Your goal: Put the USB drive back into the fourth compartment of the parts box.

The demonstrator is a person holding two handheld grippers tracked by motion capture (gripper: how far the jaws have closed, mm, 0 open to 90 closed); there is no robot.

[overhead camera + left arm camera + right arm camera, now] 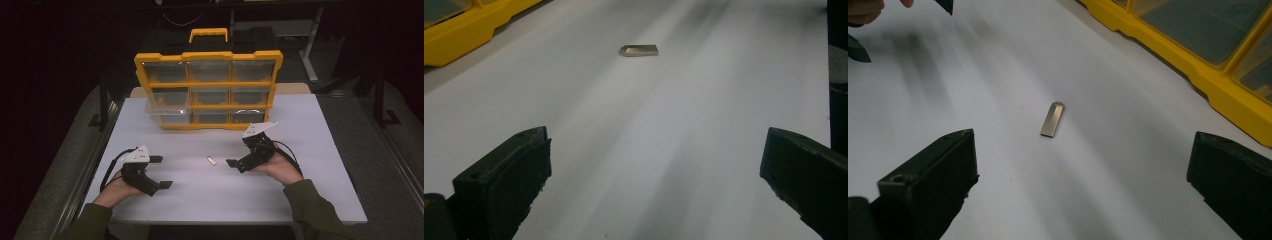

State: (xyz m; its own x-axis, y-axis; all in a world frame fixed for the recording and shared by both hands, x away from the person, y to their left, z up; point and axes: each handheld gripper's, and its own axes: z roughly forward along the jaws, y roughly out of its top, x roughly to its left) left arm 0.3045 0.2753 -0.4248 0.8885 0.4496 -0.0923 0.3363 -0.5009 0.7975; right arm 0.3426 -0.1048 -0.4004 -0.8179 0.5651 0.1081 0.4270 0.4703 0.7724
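A small flat metal piece (pixel 212 160), shaped like a thin tab, lies on the white table (pixel 300 190) between my two grippers. My left gripper (pixel 160 172) rests low at the left, open and empty, and faces the piece (pixel 639 50), which lies well ahead of its jaws (pixel 654 170). My right gripper (pixel 240 150) sits just right of the piece, also open and empty. The piece (pixel 1052 119) lies a short way ahead of its spread jaws (pixel 1083 180), slightly left of their middle.
A yellow parts organizer (pixel 207 56) with clear drawers stands upright at the back of the table, its edge (pixel 454 40) (pixel 1198 75) near both grippers. Its lower-left drawer (pixel 167 114) is pulled out. The table's edges drop to dark floor on both sides.
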